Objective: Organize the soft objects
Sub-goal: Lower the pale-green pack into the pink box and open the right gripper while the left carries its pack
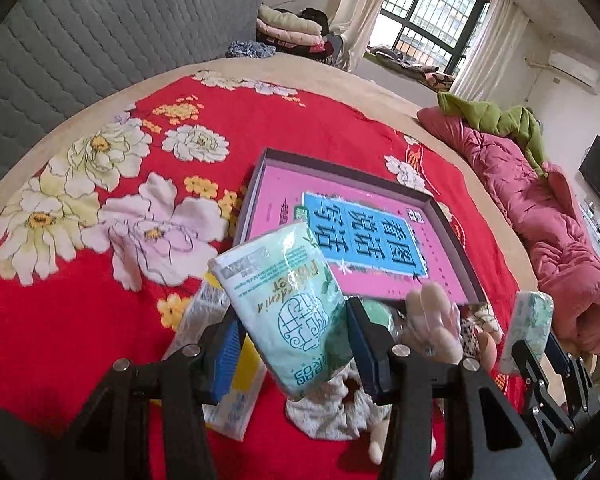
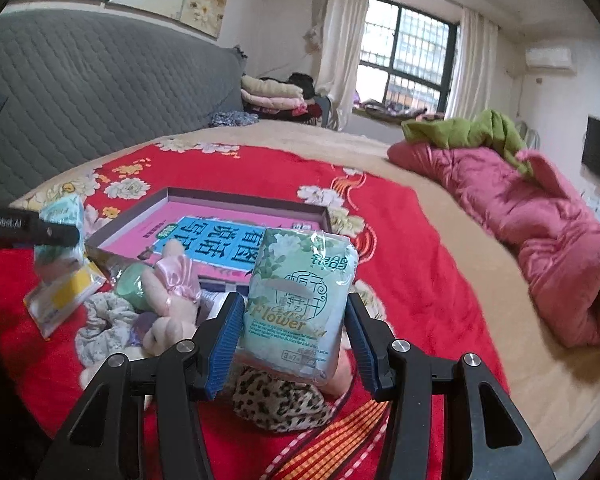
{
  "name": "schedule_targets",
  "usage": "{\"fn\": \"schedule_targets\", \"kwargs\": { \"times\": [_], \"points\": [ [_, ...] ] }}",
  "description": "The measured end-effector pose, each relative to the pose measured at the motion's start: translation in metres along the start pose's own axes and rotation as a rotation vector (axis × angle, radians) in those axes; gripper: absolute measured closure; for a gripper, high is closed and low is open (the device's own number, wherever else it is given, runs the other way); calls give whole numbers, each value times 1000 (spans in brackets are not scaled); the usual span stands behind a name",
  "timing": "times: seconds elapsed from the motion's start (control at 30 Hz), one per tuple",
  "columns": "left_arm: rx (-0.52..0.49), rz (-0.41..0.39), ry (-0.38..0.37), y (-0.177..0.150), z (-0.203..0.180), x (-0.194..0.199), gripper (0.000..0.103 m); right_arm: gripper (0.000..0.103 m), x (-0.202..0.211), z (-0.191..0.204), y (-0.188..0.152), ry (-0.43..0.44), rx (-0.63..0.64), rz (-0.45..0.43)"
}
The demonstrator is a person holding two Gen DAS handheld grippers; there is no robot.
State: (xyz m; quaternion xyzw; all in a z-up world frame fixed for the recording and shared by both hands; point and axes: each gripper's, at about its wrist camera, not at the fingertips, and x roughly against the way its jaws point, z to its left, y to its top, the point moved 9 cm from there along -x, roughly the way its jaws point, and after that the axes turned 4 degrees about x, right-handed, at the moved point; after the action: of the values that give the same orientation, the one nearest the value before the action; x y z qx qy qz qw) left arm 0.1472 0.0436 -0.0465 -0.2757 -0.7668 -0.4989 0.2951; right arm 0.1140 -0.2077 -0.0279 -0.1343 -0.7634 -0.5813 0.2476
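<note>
My left gripper (image 1: 293, 334) is shut on a pale green tissue pack (image 1: 284, 280), held tilted above the red flowered bedspread (image 1: 100, 280). My right gripper (image 2: 294, 322) is shut on a second pale green tissue pack (image 2: 300, 292) marked "Flower", held upright. A shallow dark-rimmed box (image 1: 260, 178) (image 2: 168, 196) lies beyond both, with a pink and blue book (image 1: 364, 236) in it. In the right wrist view the left gripper (image 2: 56, 234) shows at far left with its pack (image 2: 62, 210). The right gripper's pack (image 1: 528, 328) shows at the far right of the left wrist view.
On the bedspread near the box lie a yellow and white tissue pack (image 2: 60, 296), a pink plush toy (image 2: 172, 292), a green round object (image 2: 132, 284), a grey-white cloth (image 2: 100, 320) and leopard-print fabric (image 2: 276, 400). A pink quilt (image 2: 540, 232) lies at right; a grey headboard (image 2: 100, 88) stands behind.
</note>
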Motion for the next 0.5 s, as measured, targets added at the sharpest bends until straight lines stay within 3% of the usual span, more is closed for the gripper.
{"fn": "schedule_targets", "kwargs": {
  "times": [0.37, 0.5],
  "points": [
    [-20, 9, -10, 18, -3, -23, 53, 50, -14, -14, 13, -24, -12, -9],
    [-19, 8, -12, 29, -1, -31, 53, 50, -20, -14, 20, 22, -24, 1]
  ]
}}
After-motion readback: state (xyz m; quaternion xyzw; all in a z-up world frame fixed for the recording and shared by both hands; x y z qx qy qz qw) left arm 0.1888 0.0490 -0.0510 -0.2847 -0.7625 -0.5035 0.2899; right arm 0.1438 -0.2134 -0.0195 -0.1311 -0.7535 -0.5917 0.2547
